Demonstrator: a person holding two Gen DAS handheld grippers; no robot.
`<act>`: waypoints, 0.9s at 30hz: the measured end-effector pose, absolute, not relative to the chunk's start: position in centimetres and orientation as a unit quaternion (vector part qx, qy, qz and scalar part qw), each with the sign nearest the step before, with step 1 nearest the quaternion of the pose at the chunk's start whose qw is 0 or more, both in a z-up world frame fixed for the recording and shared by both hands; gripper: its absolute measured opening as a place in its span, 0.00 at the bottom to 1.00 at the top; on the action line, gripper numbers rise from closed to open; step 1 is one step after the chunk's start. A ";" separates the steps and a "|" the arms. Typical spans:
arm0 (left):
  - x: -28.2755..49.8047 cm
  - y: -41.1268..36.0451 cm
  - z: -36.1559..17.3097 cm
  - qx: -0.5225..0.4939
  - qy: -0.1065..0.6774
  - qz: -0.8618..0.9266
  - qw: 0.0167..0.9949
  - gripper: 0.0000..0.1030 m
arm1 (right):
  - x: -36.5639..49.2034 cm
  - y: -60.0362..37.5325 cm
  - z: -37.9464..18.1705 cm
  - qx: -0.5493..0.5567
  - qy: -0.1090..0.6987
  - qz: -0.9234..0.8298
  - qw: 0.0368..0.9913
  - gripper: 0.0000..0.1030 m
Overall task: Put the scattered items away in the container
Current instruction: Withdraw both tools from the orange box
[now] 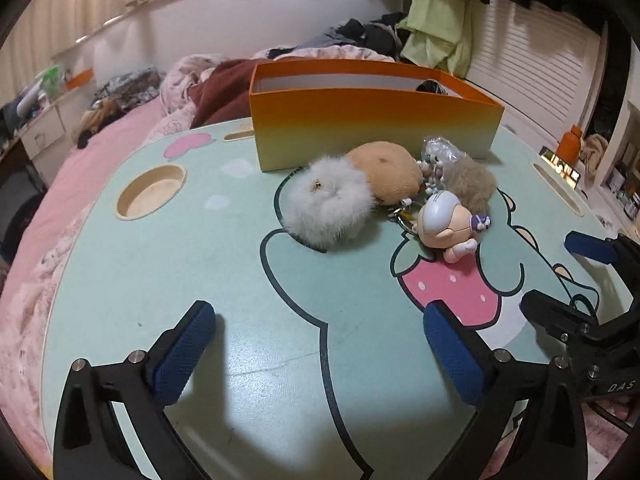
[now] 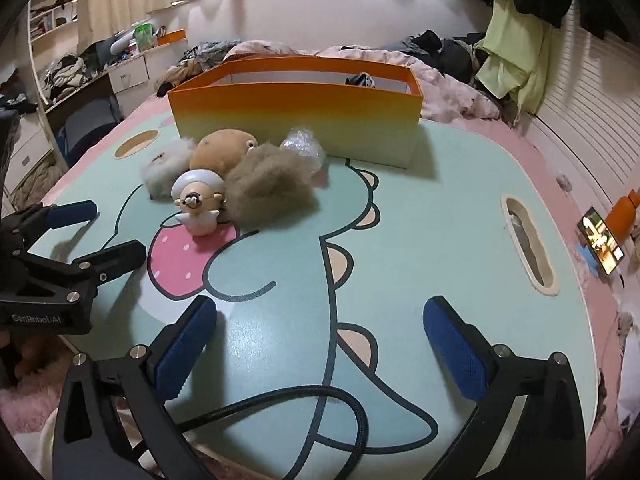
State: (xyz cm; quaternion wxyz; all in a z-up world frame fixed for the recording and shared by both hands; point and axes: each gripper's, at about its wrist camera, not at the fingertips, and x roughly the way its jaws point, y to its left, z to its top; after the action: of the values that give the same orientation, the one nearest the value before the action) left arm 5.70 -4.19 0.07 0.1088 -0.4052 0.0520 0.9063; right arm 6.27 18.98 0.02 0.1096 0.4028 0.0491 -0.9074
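Both grippers sit closest to the lenses, each spread wide with nothing between its blue pads: the left gripper (image 1: 320, 344) hangs over bare tabletop, and the right gripper (image 2: 320, 340) does the same, with a black cable (image 2: 320, 404) looping under it. That wide stance fits an approach, since the toys ahead are bulky and soft. On the mint cartoon table (image 1: 160, 280) the scattered things lie bunched just in front of the orange box (image 1: 372, 136), touching one another: a white fluffy ball (image 1: 328, 208), a tan plush toy (image 1: 388, 176) behind it, a brown fluffy ball (image 2: 268, 192), a small figurine (image 2: 198, 204) lying on its side, and a crinkled clear plastic packet (image 2: 304, 148) close to the box wall. The box stands upright and open-topped at the far edge, so each piece probably needs only a short lift over the near wall. Something dark already shows above its rim; what it is cannot be told. None of the toys is held yet.
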 end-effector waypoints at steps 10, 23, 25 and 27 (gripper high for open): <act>5.7 -4.1 0.1 -0.404 0.052 0.907 0.109 1.00 | 6.2 18.9 -0.1 0.400 0.050 -0.908 0.111 1.00; 5.6 -4.6 0.1 -0.402 0.046 0.909 0.098 1.00 | 6.3 18.8 0.1 0.398 0.048 -0.909 0.110 1.00; 5.7 -4.8 0.2 -0.400 0.043 0.910 0.095 1.00 | 6.2 18.5 0.1 0.401 0.051 -0.908 0.113 1.00; 5.8 -5.0 0.3 -0.399 0.042 0.911 0.093 1.00 | 6.0 18.1 0.2 0.408 0.055 -0.904 0.118 1.00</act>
State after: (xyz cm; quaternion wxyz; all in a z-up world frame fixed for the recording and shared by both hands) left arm 5.78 -4.95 0.26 0.0934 -0.3987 0.0419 0.9114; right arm 5.97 18.06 0.23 0.1182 0.4076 0.0552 -0.9038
